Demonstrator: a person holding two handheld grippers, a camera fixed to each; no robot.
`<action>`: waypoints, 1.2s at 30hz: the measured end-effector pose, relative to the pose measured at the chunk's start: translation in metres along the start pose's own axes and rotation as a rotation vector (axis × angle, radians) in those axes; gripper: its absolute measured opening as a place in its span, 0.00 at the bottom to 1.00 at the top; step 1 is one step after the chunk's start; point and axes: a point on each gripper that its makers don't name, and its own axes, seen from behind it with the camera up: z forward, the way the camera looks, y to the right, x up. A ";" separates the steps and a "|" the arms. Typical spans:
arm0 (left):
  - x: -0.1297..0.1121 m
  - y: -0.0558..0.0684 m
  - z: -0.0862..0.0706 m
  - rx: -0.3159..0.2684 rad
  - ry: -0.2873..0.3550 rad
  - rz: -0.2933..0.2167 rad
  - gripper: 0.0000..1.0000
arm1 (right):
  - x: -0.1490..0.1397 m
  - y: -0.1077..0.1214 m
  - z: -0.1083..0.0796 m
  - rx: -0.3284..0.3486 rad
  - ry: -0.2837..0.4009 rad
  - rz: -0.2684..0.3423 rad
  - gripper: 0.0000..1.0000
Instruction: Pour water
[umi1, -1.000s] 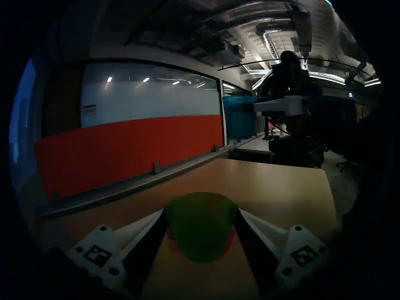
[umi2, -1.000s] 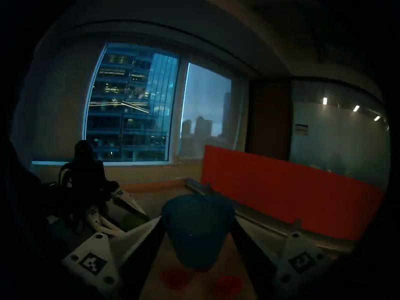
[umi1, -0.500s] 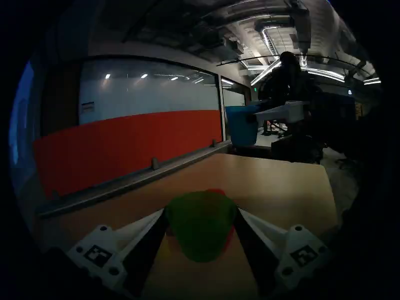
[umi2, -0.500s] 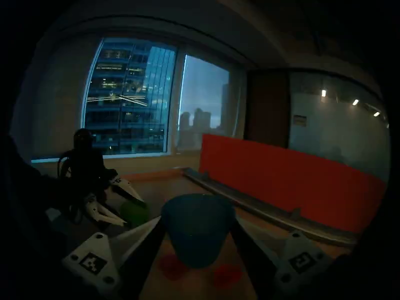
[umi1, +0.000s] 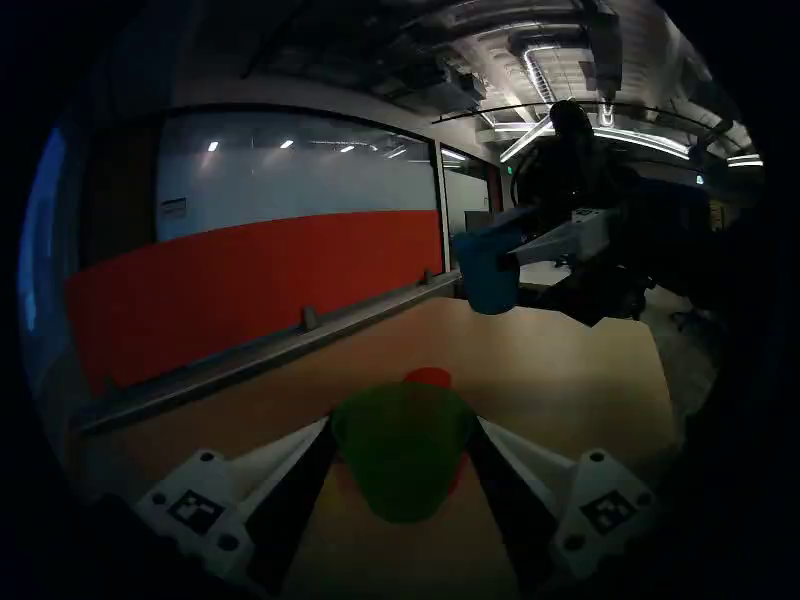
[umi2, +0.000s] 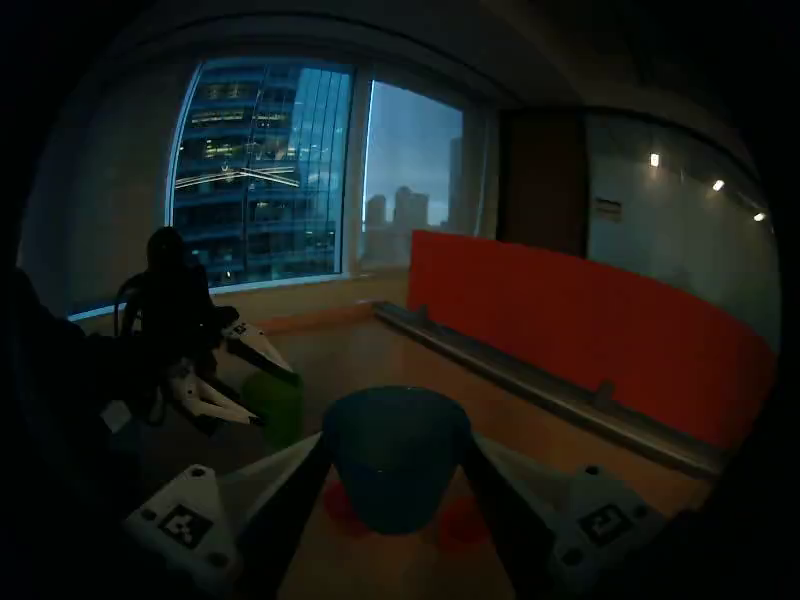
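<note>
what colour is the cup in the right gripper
The cup is blue, clearest in the right gripper view.

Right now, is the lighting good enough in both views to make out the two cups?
Left gripper view: dim but usable, green cup sharp up close, blue cup small but distinct farther off. Right gripper view: backlit by the window, heavy shadow at left, yet both cups readable.

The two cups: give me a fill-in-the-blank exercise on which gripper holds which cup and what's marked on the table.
The green cup is held by the ____.
The blue cup is held by the ____.
The round marks on the table are coloured ____.
Missing: left gripper; right gripper; red.
</note>
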 end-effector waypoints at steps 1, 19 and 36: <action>-0.001 0.000 0.000 0.001 -0.002 0.000 0.88 | -0.001 0.000 0.000 0.000 -0.005 0.001 0.91; -0.007 -0.001 0.003 -0.001 -0.028 0.003 0.88 | -0.012 0.003 0.004 0.009 -0.046 -0.001 0.92; -0.036 -0.002 0.012 -0.009 -0.134 0.019 0.88 | -0.048 0.003 0.014 0.019 -0.133 -0.017 0.93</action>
